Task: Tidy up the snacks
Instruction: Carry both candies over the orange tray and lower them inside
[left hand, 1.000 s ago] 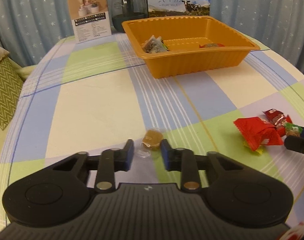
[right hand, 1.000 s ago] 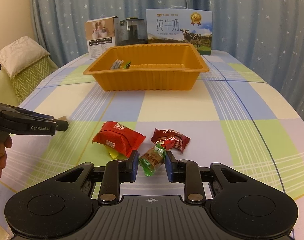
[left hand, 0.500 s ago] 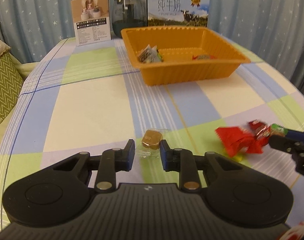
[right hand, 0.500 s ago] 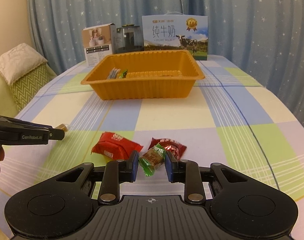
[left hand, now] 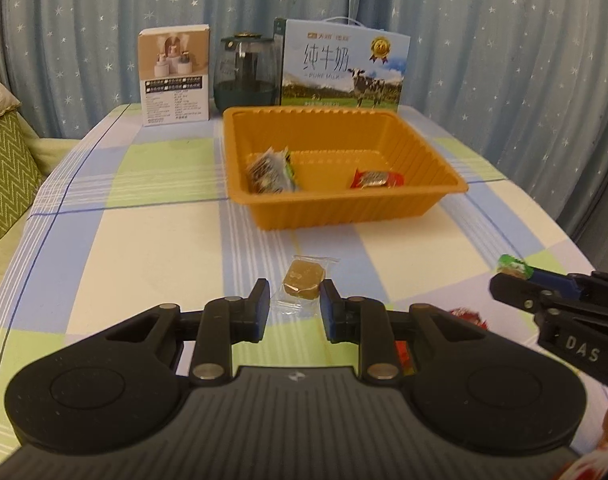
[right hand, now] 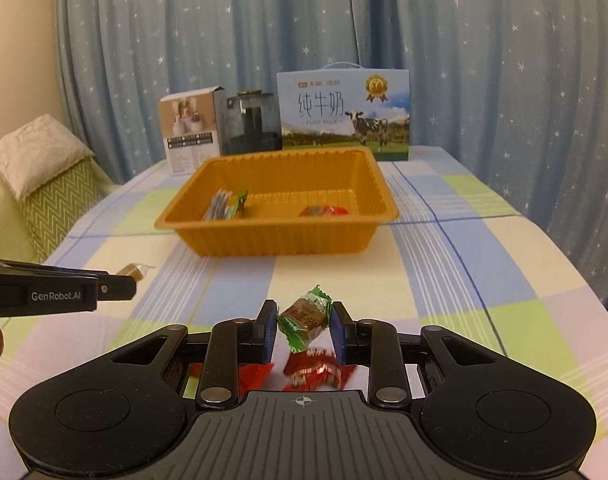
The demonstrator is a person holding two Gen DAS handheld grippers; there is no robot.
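My left gripper (left hand: 295, 309) is shut on a clear-wrapped brown candy (left hand: 303, 279) and holds it above the checked tablecloth. My right gripper (right hand: 303, 328) is shut on a green-and-brown wrapped candy (right hand: 305, 318), lifted off the table; this candy also shows at the right of the left wrist view (left hand: 513, 266). The orange tray (left hand: 443, 196) stands ahead, and in it lie a small grey-green packet (left hand: 270, 170) and a red candy (left hand: 377, 179). Two red snack packs (right hand: 319, 370) lie on the table under my right gripper.
At the back of the table stand a white product box (left hand: 175, 76), a dark glass kettle (left hand: 244, 74) and a blue milk carton (left hand: 343, 66). A green cushioned seat (right hand: 44, 200) is to the left. Blue star curtains hang behind.
Both grippers have risen and moved toward the tray, each carrying its candy. The red packs stayed on the table and now sit below the right gripper.
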